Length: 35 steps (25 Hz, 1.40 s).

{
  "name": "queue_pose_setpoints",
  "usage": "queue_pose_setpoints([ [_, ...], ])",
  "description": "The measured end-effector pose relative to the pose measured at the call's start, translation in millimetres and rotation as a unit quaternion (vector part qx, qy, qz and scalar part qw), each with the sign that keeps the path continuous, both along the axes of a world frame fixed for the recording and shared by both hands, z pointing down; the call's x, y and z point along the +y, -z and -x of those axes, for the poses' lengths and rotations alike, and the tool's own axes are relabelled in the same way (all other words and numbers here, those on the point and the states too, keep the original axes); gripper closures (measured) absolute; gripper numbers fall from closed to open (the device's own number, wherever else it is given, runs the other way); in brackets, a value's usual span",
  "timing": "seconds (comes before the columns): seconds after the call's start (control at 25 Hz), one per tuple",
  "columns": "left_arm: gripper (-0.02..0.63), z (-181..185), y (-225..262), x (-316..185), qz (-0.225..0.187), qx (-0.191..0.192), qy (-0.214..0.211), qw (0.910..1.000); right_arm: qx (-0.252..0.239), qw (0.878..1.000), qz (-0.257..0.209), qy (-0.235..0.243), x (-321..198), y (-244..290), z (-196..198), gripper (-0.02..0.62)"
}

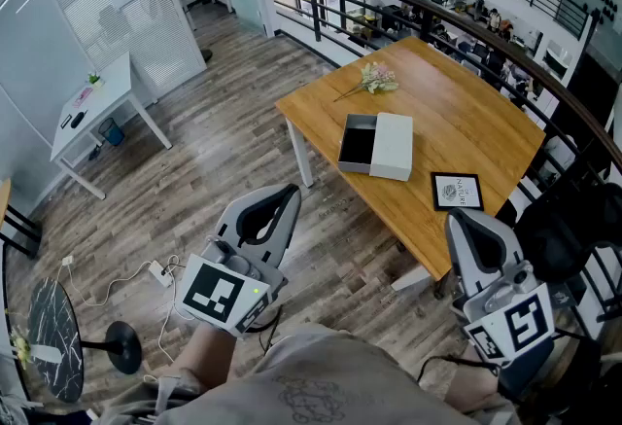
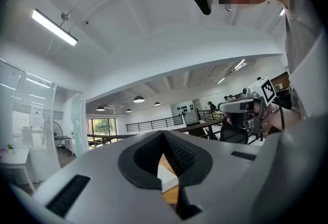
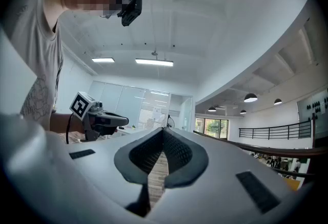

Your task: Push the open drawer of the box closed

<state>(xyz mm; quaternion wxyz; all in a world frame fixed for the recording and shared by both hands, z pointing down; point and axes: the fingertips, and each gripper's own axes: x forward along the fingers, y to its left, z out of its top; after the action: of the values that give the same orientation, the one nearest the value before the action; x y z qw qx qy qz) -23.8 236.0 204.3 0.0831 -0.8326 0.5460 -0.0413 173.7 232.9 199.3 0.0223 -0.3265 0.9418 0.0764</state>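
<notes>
A white box (image 1: 393,146) lies on the wooden table (image 1: 457,117), and its black drawer (image 1: 358,143) is pulled out to the left. Both grippers are raised close to my body, well short of the table. My left gripper (image 1: 290,192) is shut with nothing in it, its tips pointing up toward the table's near-left corner. My right gripper (image 1: 455,220) is also shut and empty, below the table's near edge. In the left gripper view the left gripper (image 2: 164,133) has its pads meeting, with the right gripper (image 2: 241,107) visible beyond. In the right gripper view the right gripper (image 3: 164,130) is closed too.
On the table are a framed picture (image 1: 457,191) near the front edge and a small bunch of flowers (image 1: 377,78) at the back. A black railing (image 1: 457,19) runs behind the table. A white desk (image 1: 97,107), a round black side table (image 1: 53,340) and a power strip (image 1: 158,271) stand on the wooden floor at left.
</notes>
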Motion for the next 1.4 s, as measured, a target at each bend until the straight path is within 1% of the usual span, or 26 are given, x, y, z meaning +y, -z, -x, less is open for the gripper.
queue_pose_setpoints([
  [0.12,0.591,2.4,1.1,-0.5,0.003,-0.003,-0.002,1.0000,-0.014,1.000,0.006,0.000,0.1,3.3,1.3,0.563],
  [0.2,0.591,2.3,0.6,-2.8,0.003,-0.005,-0.002,1.0000,-0.033,0.999,0.012,0.007,-1.6,5.7,1.2,0.565],
  [0.28,0.591,1.7,-0.6,-3.9,0.003,-0.006,-0.001,1.0000,-0.042,0.999,0.017,0.015,-3.0,5.4,1.4,0.565],
  [0.44,0.591,5.0,-1.3,-5.6,0.001,-0.002,0.006,1.0000,-0.021,0.999,0.010,0.024,-4.3,1.9,6.4,0.563],
  [0.64,0.591,8.9,-5.4,-8.7,0.006,-0.008,0.012,0.9999,-0.018,0.999,0.021,0.033,-8.0,-3.9,8.5,0.565],
  [0.72,0.591,11.5,-7.3,-13.2,0.005,-0.012,0.018,0.9997,-0.015,0.999,0.026,0.034,-12.2,-7.7,9.2,0.563],
  [0.8,0.588,16.4,-12.5,-19.2,0.009,-0.028,0.031,0.9991,-0.016,0.999,0.030,0.037,-14.5,-10.7,10.2,0.565],
  [0.84,0.555,19.6,-16.3,-23.5,0.014,-0.041,0.039,0.9983,-0.016,0.999,0.031,0.037,-16.7,-11.8,10.7,0.565],
  [0.88,0.455,23.5,-20.3,-28.2,0.019,-0.056,0.047,0.9972,-0.016,0.999,0.032,0.036,-19.7,-13.3,11.4,0.563],
  [0.92,0.419,27.6,-24.1,-32.9,0.023,-0.068,0.052,0.9961,-0.016,0.999,0.034,0.036,-23.1,-15.5,12.7,0.563],
  [1.0,0.419,34.3,-30.9,-41.3,0.029,-0.078,0.053,0.9951,-0.013,0.998,0.043,0.038,-29.0,-23.4,18.0,0.563],
  [1.16,0.419,42.8,-48.1,-66.8,0.035,-0.105,0.037,0.9932,0.004,0.997,0.064,0.045,-43.7,-49.6,33.5,0.564],
  [1.28,0.419,49.9,-65.2,-98.7,0.045,-0.118,0.030,0.9915,0.013,0.996,0.077,0.038,-69.5,-68.4,42.3,0.564],
  [1.4,0.419,58.9,-84.6,-133.6,0.066,-0.127,0.019,0.9895,0.027,0.994,0.098,0.030,-99.3,-84.6,51.7,0.563],
])
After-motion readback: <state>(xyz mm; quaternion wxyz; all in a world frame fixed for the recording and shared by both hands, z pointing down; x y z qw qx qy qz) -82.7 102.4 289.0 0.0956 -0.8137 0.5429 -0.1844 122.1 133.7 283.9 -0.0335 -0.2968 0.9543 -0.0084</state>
